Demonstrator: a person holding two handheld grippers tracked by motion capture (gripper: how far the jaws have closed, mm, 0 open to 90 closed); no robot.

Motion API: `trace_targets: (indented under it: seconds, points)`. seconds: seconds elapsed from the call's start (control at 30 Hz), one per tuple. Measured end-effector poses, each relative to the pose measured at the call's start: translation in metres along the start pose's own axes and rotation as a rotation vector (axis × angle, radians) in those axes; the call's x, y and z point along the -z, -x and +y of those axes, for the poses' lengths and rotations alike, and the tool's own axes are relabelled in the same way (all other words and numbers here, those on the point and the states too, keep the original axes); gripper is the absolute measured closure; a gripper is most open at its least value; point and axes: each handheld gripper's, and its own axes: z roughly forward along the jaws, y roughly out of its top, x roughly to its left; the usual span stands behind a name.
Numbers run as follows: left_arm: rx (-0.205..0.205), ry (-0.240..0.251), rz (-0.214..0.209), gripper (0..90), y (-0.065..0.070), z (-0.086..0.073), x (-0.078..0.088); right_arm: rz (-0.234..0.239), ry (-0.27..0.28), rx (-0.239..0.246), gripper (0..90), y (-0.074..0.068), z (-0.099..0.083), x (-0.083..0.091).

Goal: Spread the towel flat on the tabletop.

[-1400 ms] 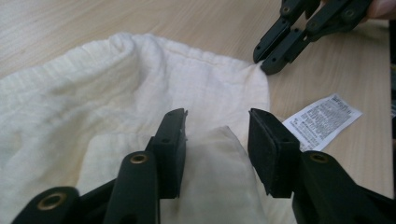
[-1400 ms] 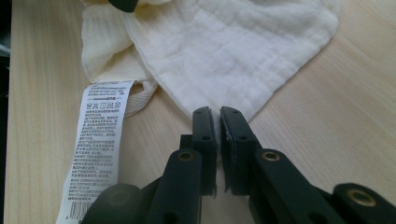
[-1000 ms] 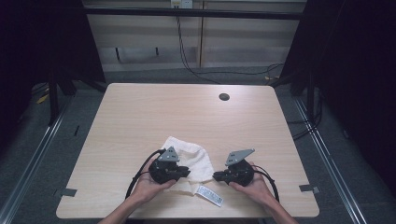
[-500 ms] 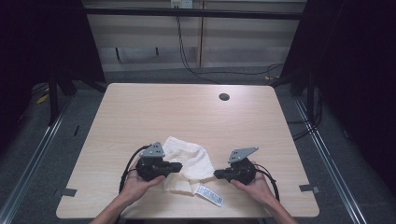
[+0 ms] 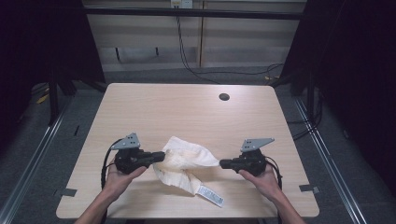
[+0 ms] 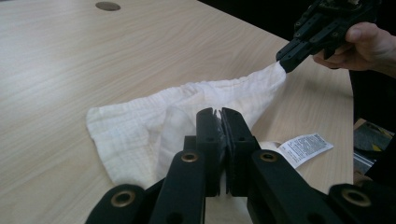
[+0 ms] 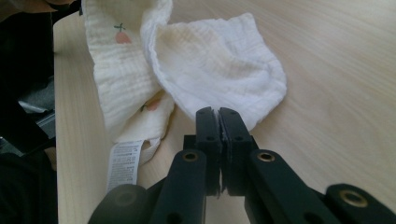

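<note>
Left hand-held gripper (image 5: 161,156): seen at lower left of the high view, held in the person's left hand (image 5: 119,179); jaws were closed on one end of the cloth. In the left gripper view (image 6: 222,112) a thin fold of fabric sat pinched between the 2 black jaws.
Right hand-held gripper (image 5: 223,164): seen at lower right of centre in the high view, held in the right hand (image 5: 261,179); jaws were closed on the opposite corner of the cloth. In the right gripper view (image 7: 218,112) the fabric edge was clamped between the jaws. It appeared at upper right of the left gripper view (image 6: 286,63), gripping the drawn-out corner.
Cloth (image 5: 187,161): white, textured, rumpled; located in the lower centre of the high view, between the 2 grippers. The middle portion rested on the worktop, and the span toward the right gripper was pulled to a point. Small printed motifs were visible in the right gripper view (image 7: 219,60).
Label (image 5: 210,196): white, printed, attached to the cloth; lay flat near the front edge.
Worktop (image 5: 187,107): light wood grain, with 1 dark round hole (image 5: 224,97) in the upper right area.
</note>
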Motion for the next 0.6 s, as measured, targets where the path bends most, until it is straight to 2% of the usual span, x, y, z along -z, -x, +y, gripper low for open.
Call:
trace_targets:
  seconds: [0.07, 0.1, 0.23, 0.4, 0.6]
  points:
    - [0.004, 0.015, 0.005, 86.9, -0.002, 0.002, 0.004, -0.002, 0.007, -0.004, 87.3, 0.003, 0.003, 0.004]
    - [0.002, 0.046, 0.02, 86.8, -0.003, 0.004, 0.008, 0.0, 0.017, -0.003, 87.3, 0.005, 0.007, 0.008]
    - [-0.002, 0.068, 0.037, 86.8, -0.006, 0.009, 0.015, -0.003, 0.036, 0.002, 87.3, 0.005, 0.013, 0.014]
    - [-0.002, 0.114, 0.03, 86.9, -0.003, 0.015, 0.026, -0.007, 0.075, 0.01, 87.3, 0.004, 0.028, 0.026]
    - [-0.021, 0.166, 0.022, 86.9, 0.0, 0.026, 0.042, -0.023, 0.08, 0.028, 87.3, -0.002, 0.044, 0.038]
